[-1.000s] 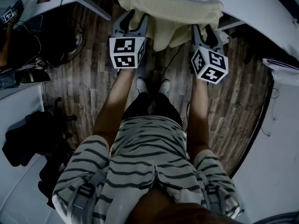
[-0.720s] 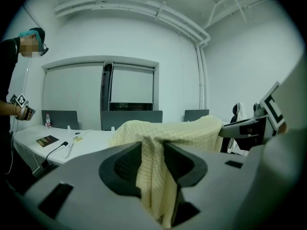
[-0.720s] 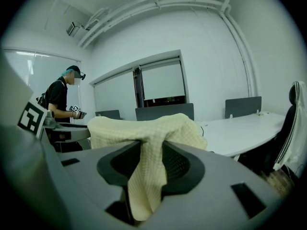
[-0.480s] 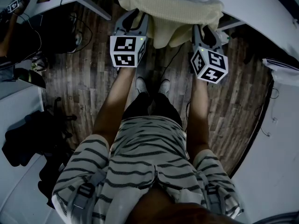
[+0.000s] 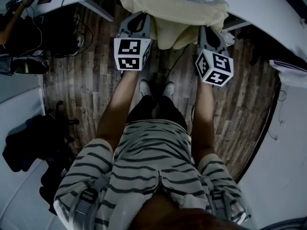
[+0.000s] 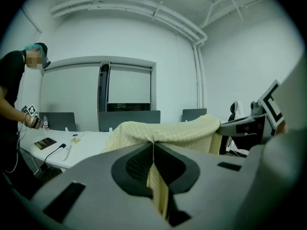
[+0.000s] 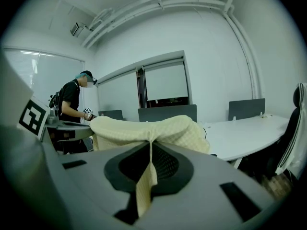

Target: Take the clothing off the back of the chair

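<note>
Pale yellow waffle-textured clothing (image 5: 175,13) draped over the covered chair back

Open-plan office. Long white desks (image 7: 249,133) split by grey divider screens (image 7: 167,113). Desk chair (image 7: 293,128) beside one desk. Cable (image 6: 56,149) and small items lying on a desktop. Wood-plank floor (image 5: 91,80), bare white walls (image 6: 235,56), exposed ceiling pipes (image 6: 144,11), glazed partition (image 6: 128,86) at the back. Second person (image 7: 72,99) standing at a workstation.
</note>
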A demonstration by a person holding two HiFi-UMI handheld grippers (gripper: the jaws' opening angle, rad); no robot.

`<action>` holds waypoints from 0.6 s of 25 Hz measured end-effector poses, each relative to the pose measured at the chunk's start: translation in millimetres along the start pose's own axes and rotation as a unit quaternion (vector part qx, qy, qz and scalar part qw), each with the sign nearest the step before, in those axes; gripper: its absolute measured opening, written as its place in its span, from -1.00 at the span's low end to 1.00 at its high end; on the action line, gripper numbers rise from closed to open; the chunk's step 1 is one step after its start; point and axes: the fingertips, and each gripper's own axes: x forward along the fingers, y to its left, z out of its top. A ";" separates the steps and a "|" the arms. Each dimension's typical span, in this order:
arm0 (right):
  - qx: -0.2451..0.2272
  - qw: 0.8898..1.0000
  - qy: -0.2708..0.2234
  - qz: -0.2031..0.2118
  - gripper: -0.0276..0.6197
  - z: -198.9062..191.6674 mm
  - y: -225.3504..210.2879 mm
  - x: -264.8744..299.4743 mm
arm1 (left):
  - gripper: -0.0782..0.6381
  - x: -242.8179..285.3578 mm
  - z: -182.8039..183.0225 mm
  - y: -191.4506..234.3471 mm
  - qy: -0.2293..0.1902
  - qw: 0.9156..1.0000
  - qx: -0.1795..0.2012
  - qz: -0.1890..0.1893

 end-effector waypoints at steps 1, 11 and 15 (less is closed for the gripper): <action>-0.001 1.000 0.000 0.000 -0.83 -0.1 -0.4 0.3 | -0.70 0.4 0.0 -0.1 0.000 1.000 0.000 0.000; 0.007 1.000 -0.001 -0.004 -0.85 1.4 0.6 -3.2 | -0.71 -3.6 1.3 1.0 -0.001 1.000 -0.006 0.003; 0.005 1.000 -0.002 -0.006 -0.85 3.0 1.4 -6.1 | -0.71 -6.6 2.6 1.3 -0.003 1.000 -0.008 0.007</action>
